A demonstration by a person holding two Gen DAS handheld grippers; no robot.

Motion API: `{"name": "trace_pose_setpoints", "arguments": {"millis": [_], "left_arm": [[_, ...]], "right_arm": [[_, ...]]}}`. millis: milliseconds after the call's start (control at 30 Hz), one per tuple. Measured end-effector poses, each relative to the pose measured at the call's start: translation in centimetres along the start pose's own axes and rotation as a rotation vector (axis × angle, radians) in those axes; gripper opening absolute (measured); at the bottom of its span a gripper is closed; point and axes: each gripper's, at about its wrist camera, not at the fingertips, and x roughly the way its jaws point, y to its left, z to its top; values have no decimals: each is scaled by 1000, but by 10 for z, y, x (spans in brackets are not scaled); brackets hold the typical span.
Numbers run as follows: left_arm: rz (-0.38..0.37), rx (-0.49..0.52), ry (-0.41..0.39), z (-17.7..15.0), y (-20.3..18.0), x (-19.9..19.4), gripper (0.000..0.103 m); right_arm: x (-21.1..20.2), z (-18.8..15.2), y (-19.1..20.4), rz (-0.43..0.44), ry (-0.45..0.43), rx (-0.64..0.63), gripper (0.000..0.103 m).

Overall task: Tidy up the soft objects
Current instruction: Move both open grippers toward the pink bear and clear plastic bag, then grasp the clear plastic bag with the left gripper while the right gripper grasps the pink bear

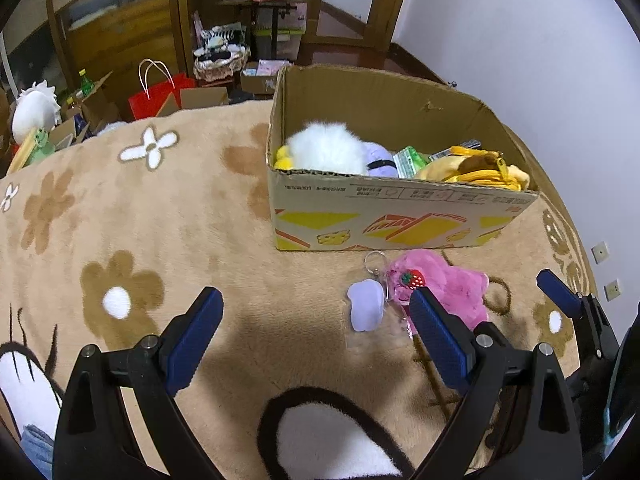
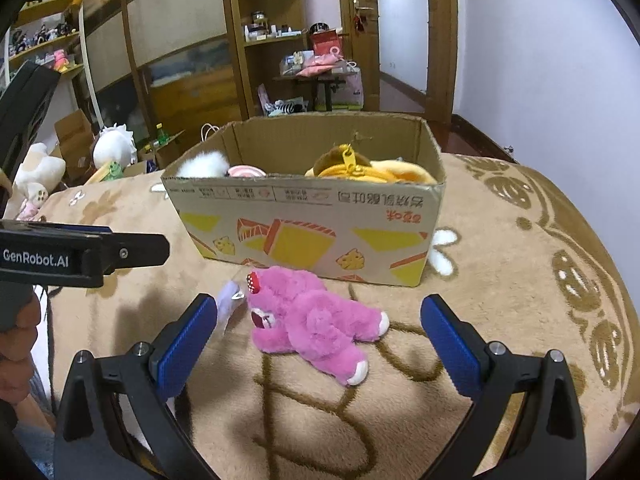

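Hovering spread-jawed, right gripper (image 2: 318, 320) frames the pink bear (image 2: 316, 328).

Box (image 2: 312, 220) contents (image 2: 360, 168) mostly hidden

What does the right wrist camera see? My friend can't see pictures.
A pink plush bear lies on a tan blanket, between the open jaws of the right gripper. Behind it stands a cardboard box holding soft toys.

one pink plush bear (image 2: 316, 324), one cardboard box (image 2: 312, 232)
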Motion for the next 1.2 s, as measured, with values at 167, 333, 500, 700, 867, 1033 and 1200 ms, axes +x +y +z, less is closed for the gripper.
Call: {"name": "trace_pose_setpoints", "arguments": {"millis": [167, 333, 500, 700, 867, 1033, 1200], "left_arm": [[4, 2, 29, 4, -1, 14, 94], [-13, 5, 65, 6, -3, 28, 94], [-54, 6, 124, 4, -6, 44, 94], [-71, 20, 177, 2, -11, 62, 94], [-105, -6, 211, 2, -9, 75, 94], [-114, 11, 251, -1, -17, 90, 94], [-107, 16, 274, 1, -17, 102, 94]], "right_arm": [[14, -1, 4, -9, 28, -15, 103], [26, -3, 3, -1, 59, -5, 103], [40, -5, 0, 4, 94, 5, 103], [59, -11, -1, 4, 159, 10, 103], [68, -14, 5, -5, 182, -12, 103], [80, -17, 10, -15, 204, -23, 103], [88, -19, 10, -13, 214, -21, 103]]}}
